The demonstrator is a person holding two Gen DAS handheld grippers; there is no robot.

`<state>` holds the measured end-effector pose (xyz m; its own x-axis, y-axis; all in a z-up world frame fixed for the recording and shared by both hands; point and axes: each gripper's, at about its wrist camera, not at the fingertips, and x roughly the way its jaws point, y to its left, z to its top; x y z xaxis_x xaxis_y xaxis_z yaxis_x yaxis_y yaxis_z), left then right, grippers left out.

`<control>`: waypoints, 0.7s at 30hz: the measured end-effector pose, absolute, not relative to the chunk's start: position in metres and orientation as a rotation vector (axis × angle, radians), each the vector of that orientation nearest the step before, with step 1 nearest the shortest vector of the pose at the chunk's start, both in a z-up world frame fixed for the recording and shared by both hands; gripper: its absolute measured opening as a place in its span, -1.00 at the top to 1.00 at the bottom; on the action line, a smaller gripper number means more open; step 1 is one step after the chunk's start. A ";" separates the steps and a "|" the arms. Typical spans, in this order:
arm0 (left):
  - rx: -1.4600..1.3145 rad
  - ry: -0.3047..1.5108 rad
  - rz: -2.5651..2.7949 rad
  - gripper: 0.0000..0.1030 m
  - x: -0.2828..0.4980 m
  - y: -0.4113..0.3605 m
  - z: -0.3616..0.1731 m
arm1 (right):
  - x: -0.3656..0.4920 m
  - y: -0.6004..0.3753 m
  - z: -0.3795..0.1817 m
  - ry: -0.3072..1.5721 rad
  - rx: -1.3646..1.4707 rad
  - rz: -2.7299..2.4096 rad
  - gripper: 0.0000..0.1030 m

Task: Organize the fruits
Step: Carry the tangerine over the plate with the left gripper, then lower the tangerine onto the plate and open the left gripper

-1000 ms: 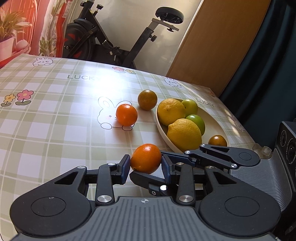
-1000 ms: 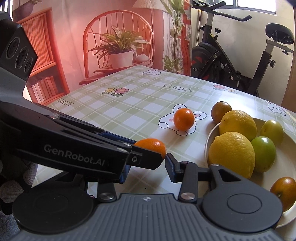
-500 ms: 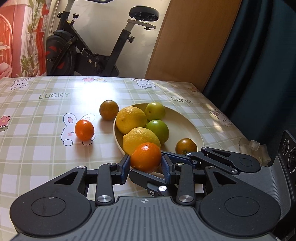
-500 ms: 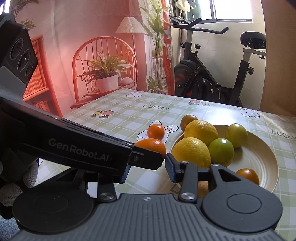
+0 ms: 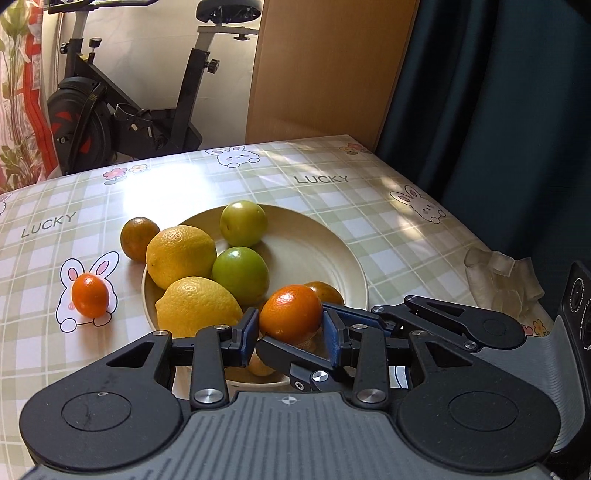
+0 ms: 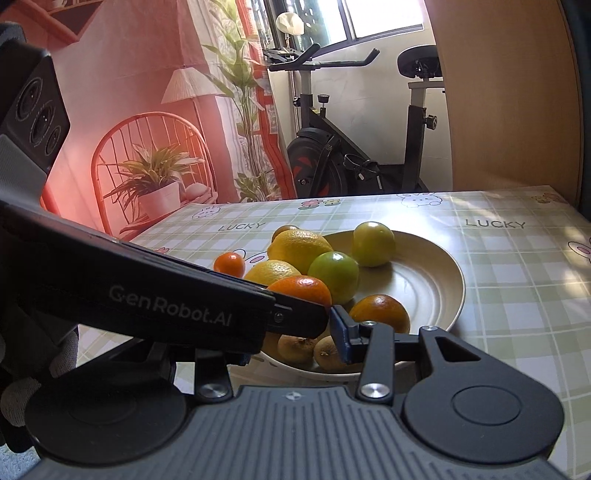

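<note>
Our left gripper (image 5: pixel 290 328) held a round, glossy orange tangerine (image 5: pixel 290 317) clamped above the near rim of the shallow cream plate (image 5: pixel 332 240); right fingers stood apart, empty. Released there, it risked rolling off the crowded edge.

- Bright daylight enters through the far window (image 6: pixel 384 18), throwing white glare across the tablecloth (image 5: pixel 166 188).
- Dappled shadows fall on the table's right side.
- Fisheye bends edges; both views are sharp.
</note>
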<state>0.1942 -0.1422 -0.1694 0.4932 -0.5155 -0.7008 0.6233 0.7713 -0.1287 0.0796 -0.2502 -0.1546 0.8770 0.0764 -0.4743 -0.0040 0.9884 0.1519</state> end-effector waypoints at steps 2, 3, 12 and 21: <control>0.150 0.803 -0.691 0.24 0.196 -0.146 -0.170 | 0.082 -0.255 -0.154 0.493 0.151 0.037 0.16; 0.152 0.805 -0.688 0.24 0.198 -0.147 -0.170 | 0.083 -0.257 -0.155 0.495 0.155 0.036 0.16; 0.179 0.823 -0.656 0.24 0.211 -0.155 -0.174 | 0.100 -0.260 -0.160 0.524 0.127 0.036 0.16; 0.157 0.845 -0.663 0.24 0.219 -0.155 -0.180 | 0.105 -0.268 -0.165 0.536 0.179 0.023 0.13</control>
